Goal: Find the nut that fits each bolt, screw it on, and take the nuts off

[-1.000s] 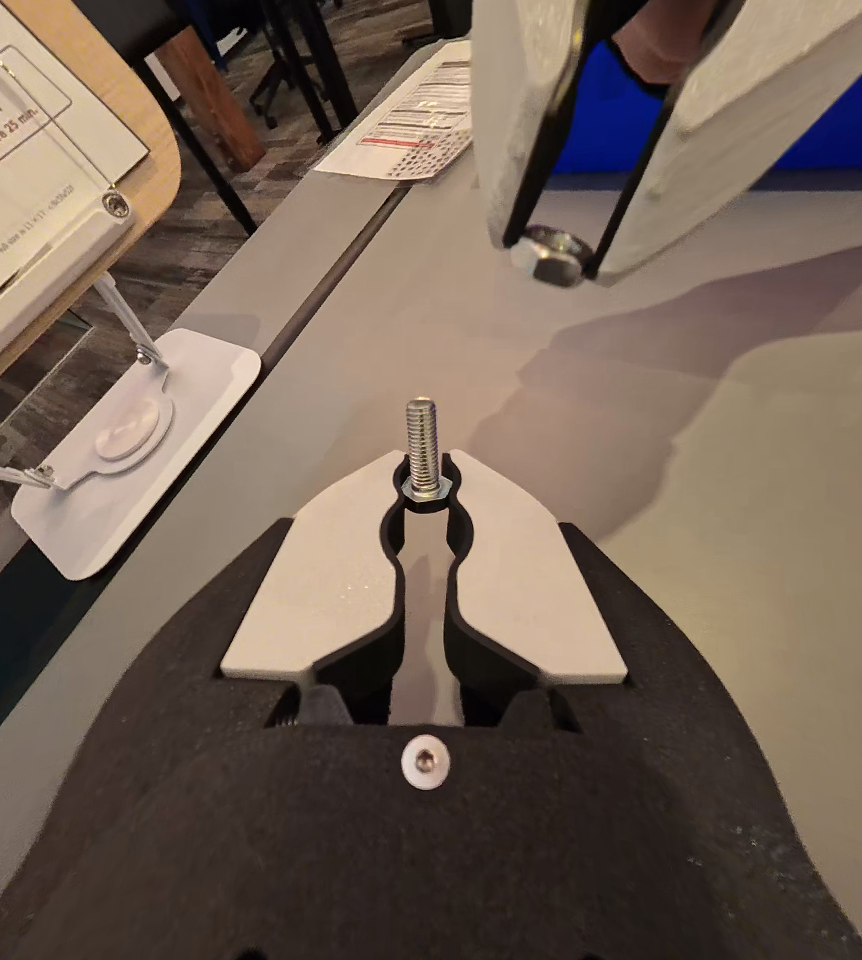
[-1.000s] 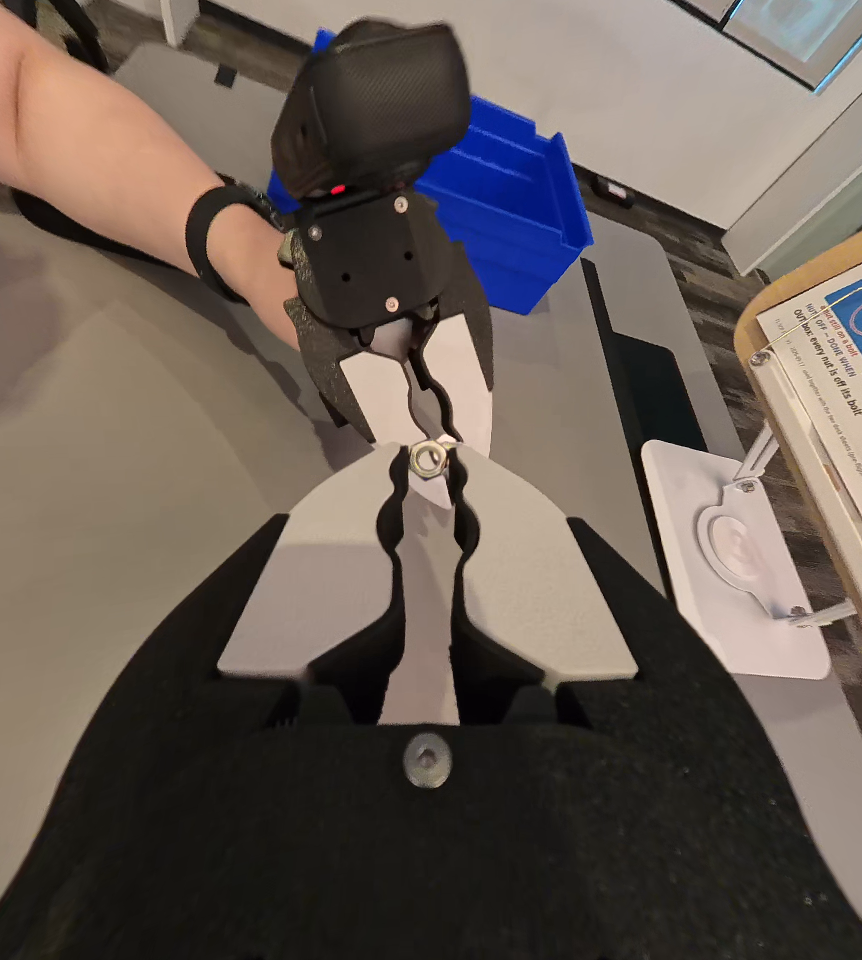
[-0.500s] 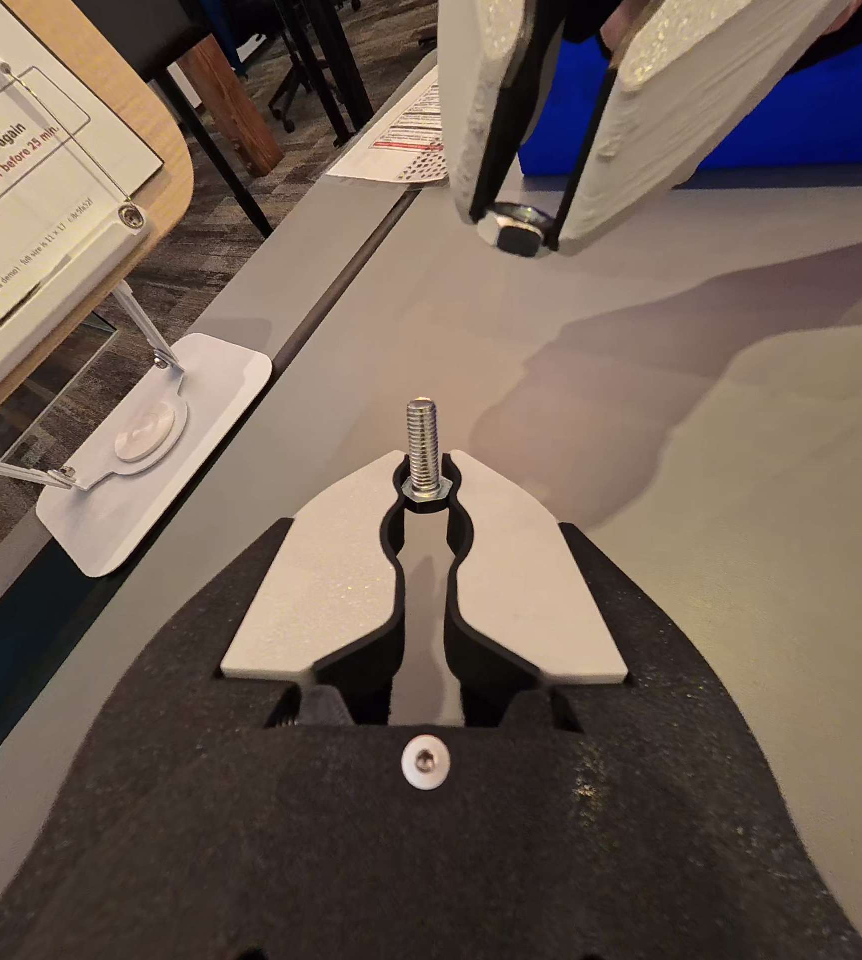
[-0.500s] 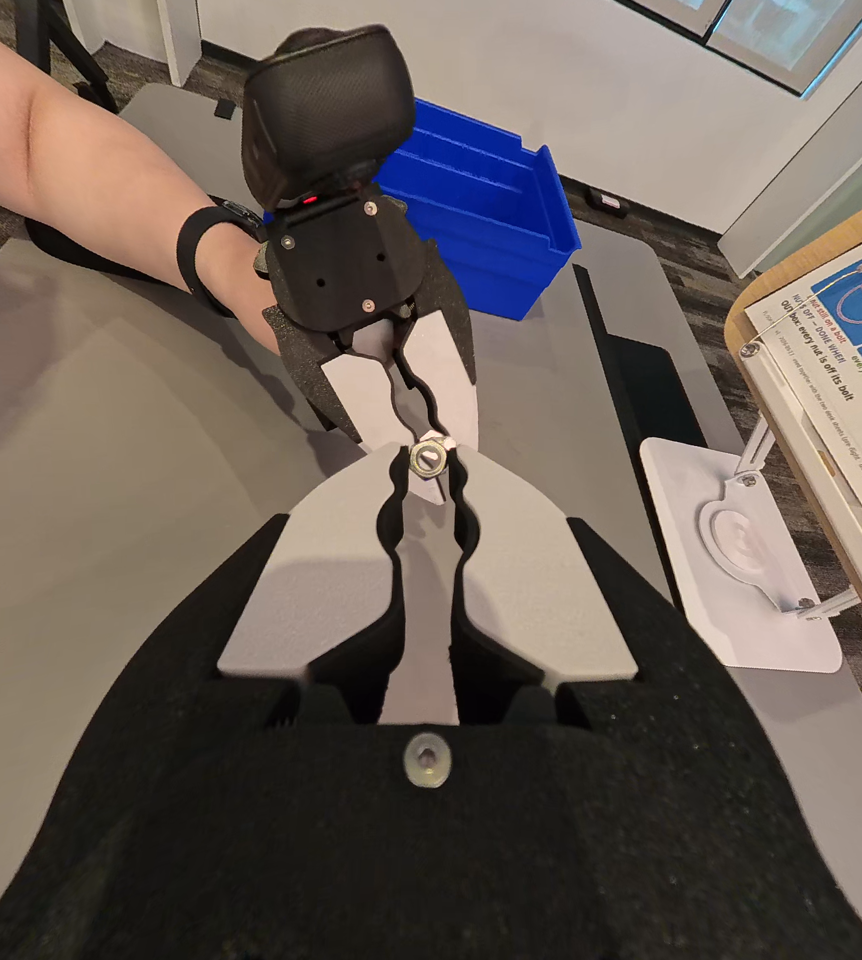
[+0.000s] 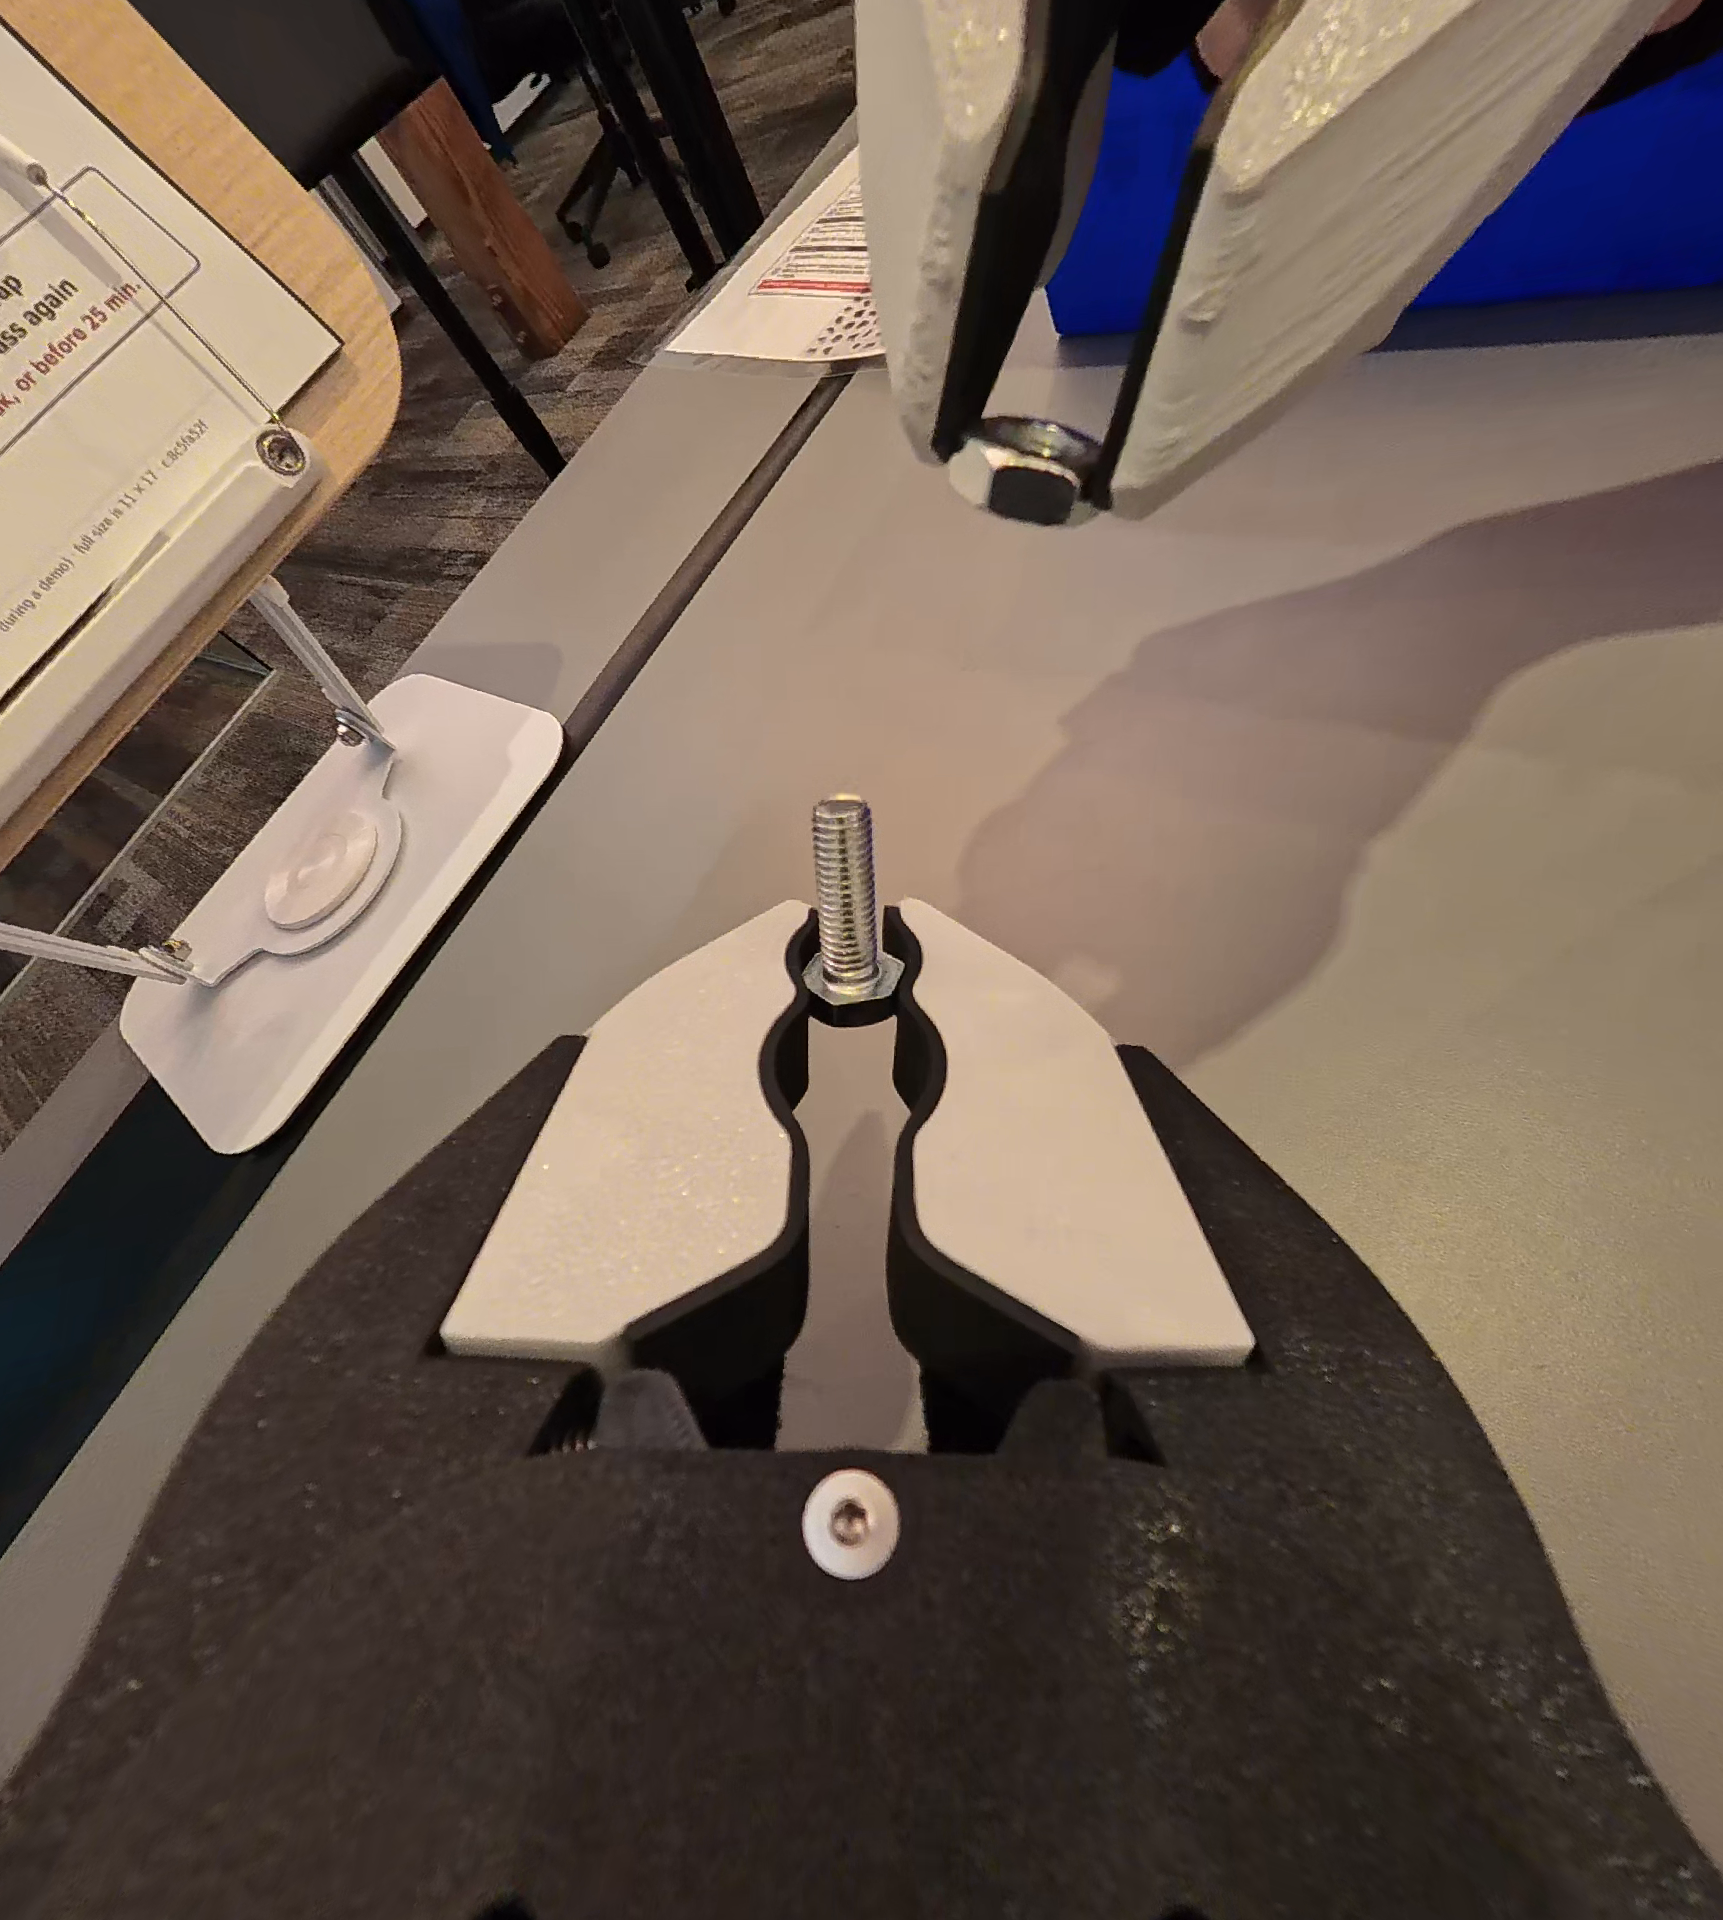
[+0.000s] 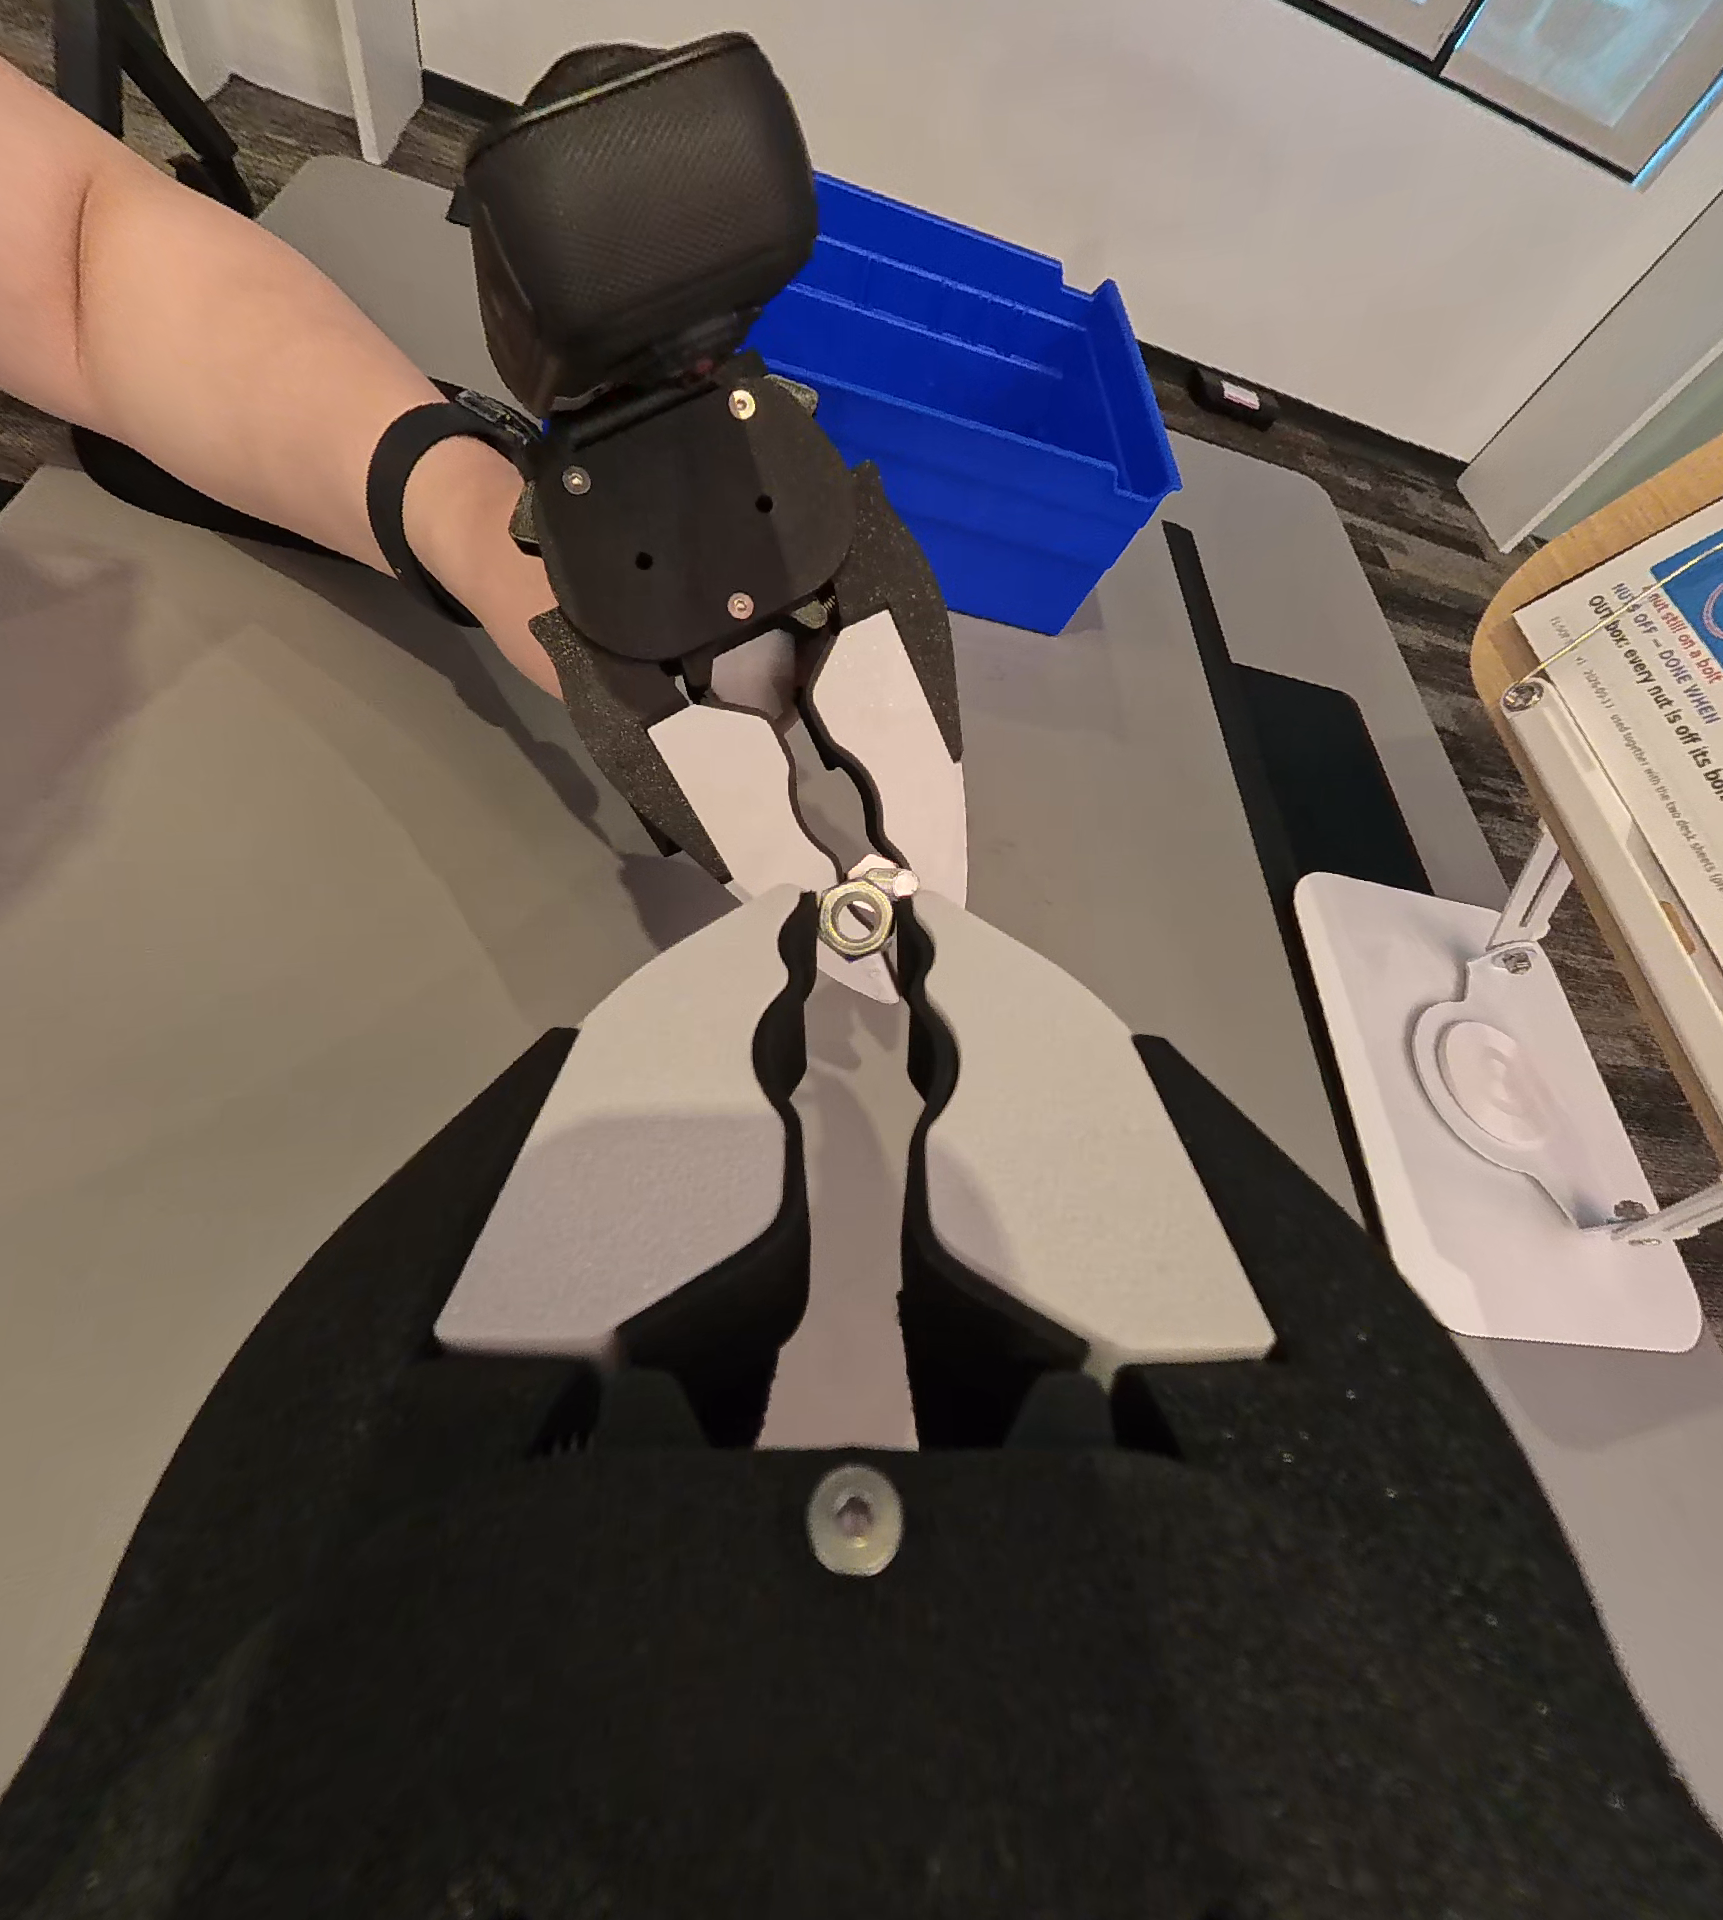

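My left gripper is shut on the hex head of a silver bolt and holds it upright, threads pointing up, above the grey table. My right gripper hangs above and beyond the bolt, apart from it, and is shut on a silver hex nut. In the right wrist view, my right gripper pinches the nut flat, with its hole showing. The left gripper sits just beyond it, and the bolt's tip pokes out next to the nut.
A blue bin stands at the table's far side. A white stand base with a tilted printed sheet sits by the table's edge. A paper sheet lies further along. A person's forearm holds the left gripper. There is about 8 cm between the tips of the two grippers.
The right gripper with the nut has moved left and a little nearer, closer to above the bolt. The left gripper still holds the bolt the same way.
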Tool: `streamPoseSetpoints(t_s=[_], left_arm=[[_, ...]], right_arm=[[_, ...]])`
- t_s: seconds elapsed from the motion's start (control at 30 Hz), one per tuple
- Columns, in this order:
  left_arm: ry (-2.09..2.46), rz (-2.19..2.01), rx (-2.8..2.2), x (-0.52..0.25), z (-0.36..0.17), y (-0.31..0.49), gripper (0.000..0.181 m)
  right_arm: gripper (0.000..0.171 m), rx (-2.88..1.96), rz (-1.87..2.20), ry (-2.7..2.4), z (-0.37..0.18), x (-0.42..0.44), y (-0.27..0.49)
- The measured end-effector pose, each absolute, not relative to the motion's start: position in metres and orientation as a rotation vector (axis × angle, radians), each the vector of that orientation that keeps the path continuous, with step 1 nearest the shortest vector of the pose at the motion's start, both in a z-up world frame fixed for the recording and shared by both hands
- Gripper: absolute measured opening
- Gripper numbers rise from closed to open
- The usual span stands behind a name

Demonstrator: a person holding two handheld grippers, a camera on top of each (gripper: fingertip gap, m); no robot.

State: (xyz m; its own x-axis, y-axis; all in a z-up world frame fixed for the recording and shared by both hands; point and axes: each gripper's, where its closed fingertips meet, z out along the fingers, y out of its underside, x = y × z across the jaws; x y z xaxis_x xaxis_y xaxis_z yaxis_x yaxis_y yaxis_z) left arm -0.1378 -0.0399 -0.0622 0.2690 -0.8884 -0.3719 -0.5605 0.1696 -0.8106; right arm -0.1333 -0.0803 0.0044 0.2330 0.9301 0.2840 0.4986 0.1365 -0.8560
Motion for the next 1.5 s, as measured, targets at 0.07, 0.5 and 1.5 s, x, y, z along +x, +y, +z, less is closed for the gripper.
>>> streamPoseSetpoints(t_s=[0.07, 0.5, 1.5], left_arm=[[1.407, -0.398, -1.508, -0.138, -0.063, -0.039, 0.010], [1.454, -0.457, -1.443, -0.131, -0.063, -0.051, 0.010], [1.538, -0.742, -1.139, -0.121, -0.046, -0.095, 0.010]], right_arm=[[0.014, -1.505, 0.558, -1.404, 0.004, -0.134, -0.080], [0.014, -1.470, 0.586, -1.438, 0.004, -0.143, -0.088], [0.014, -1.408, 0.661, -1.551, -0.006, -0.157, -0.106]])
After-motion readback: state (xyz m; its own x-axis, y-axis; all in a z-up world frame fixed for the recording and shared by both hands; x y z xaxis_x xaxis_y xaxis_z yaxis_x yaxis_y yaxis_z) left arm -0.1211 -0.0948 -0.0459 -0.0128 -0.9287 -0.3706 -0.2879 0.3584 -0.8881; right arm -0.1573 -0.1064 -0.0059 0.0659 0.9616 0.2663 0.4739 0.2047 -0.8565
